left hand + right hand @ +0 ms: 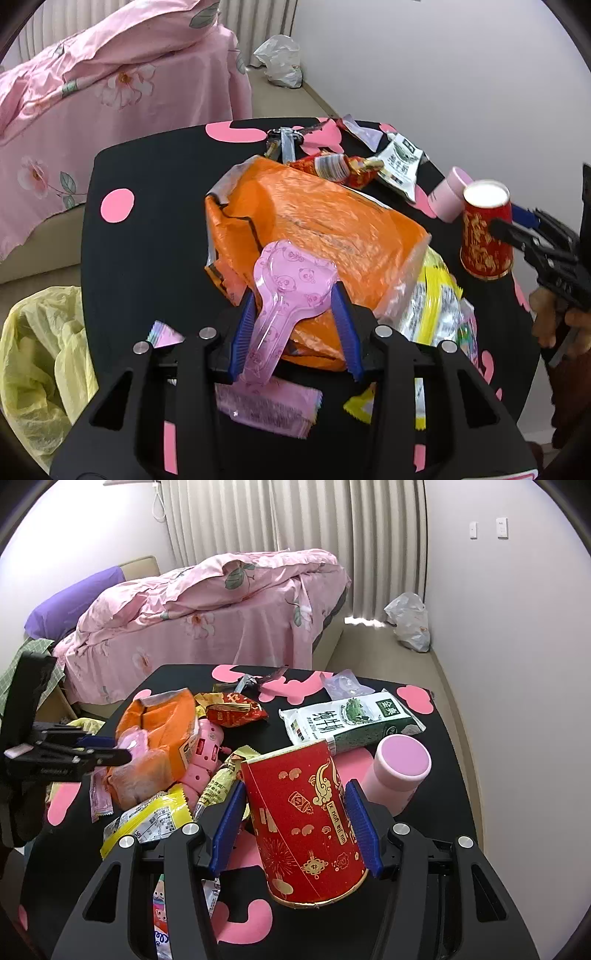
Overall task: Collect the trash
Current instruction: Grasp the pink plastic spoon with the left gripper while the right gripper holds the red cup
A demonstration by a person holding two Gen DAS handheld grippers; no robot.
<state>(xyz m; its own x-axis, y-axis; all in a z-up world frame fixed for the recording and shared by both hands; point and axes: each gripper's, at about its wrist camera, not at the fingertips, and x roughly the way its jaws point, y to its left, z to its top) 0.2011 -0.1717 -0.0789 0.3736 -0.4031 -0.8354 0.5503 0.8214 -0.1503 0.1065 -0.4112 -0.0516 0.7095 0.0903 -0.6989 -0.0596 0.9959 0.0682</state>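
Note:
My left gripper (294, 291) is shut on a clear pink plastic tray with panda prints (284, 295); the tray's wide head spans both blue pads. It hangs just over an orange snack bag (314, 229) in the litter pile. The right wrist view shows the same left gripper (114, 755) at the left, beside the orange bag (162, 720). My right gripper (295, 785) is shut on a red paper cup with gold prints (306, 827), tilted with its rim toward the camera. Seen from the left wrist, the cup (487, 229) is held at the table's right side by the right gripper (517, 229).
A black round table with pink spots (110, 258) holds wrappers, a green-and-white milk pouch (351, 716), a pink cylinder (402, 768) and a yellow wrapper (147, 819). A yellow trash bag (40, 354) stands open at the table's left. Behind are a pink-covered bed (221, 609) and a white bag (410, 622).

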